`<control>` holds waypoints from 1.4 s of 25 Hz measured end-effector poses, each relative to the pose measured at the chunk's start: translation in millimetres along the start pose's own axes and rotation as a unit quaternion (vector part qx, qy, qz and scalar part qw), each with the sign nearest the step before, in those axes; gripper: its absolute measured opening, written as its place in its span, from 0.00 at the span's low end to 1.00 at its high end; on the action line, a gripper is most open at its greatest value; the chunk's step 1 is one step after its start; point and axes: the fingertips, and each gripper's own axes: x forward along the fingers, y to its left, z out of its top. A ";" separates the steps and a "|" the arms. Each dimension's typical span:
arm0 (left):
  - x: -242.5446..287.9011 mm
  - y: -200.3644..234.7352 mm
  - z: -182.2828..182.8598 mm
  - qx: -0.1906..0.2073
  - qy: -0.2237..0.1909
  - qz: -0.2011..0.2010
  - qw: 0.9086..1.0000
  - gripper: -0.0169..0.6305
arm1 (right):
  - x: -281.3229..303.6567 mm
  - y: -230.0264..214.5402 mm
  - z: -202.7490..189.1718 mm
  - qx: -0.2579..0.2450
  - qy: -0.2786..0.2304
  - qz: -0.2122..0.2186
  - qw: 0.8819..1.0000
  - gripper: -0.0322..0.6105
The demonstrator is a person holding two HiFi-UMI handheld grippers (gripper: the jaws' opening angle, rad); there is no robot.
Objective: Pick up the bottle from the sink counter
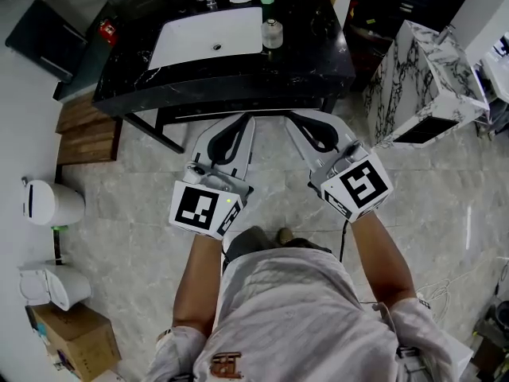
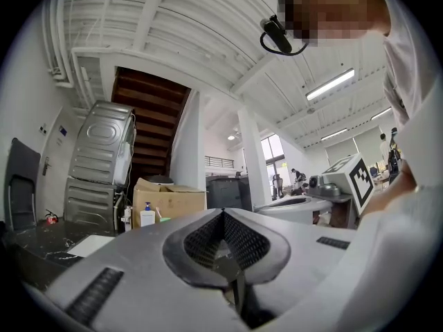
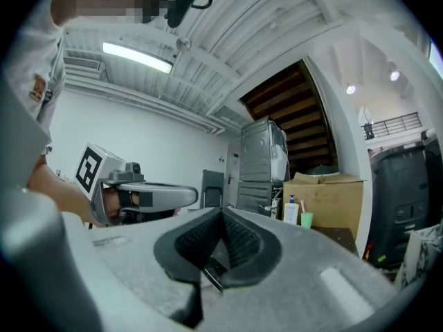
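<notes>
Head view: the bottle [image 1: 272,33] stands on the sink counter [image 1: 318,62] at the three o'clock edge of the basin [image 1: 207,38], well apart from both tools. The left gripper [image 1: 241,121] and right gripper [image 1: 296,119] sit side by side below the counter's front edge, elbows bent, tips toward twelve o'clock. Both are closed and empty, so a reach without opening would likely topple the bottle into the basin.

Left gripper view: jaws pressed together on nothing, tilted up toward the ceiling; a pump bottle [image 2: 147,215] sits at nine o'clock.

Right gripper view: jaws meet, nothing between them. The pump bottle and a green cup [image 3: 306,220] lie at three o'clock, and steering onto those is the other risk
</notes>
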 end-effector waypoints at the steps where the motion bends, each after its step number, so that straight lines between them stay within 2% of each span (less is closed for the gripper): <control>1: 1.8 0.9 -0.6 0.000 0.001 0.002 1.000 0.03 | 0.6 -1.8 -1.3 0.000 0.001 0.001 1.000 0.05; 8: 21.1 19.7 -1.5 0.003 -0.004 0.005 1.000 0.03 | 18.1 -20.3 -6.5 -0.005 0.002 0.001 1.000 0.05; 17: 68.9 78.1 -13.1 -0.005 -0.011 -0.008 1.000 0.03 | 73.6 -64.7 -23.8 -0.005 0.016 -0.021 1.000 0.05; 25: 121.4 145.2 -27.8 -0.014 -0.006 -0.044 0.999 0.03 | 147.1 -111.2 -40.9 -0.003 0.036 -0.053 0.998 0.05; 35: 171.3 220.4 -52.4 -0.036 0.006 -0.098 0.995 0.03 | 222.8 -163.9 -68.8 0.004 0.078 -0.117 0.990 0.05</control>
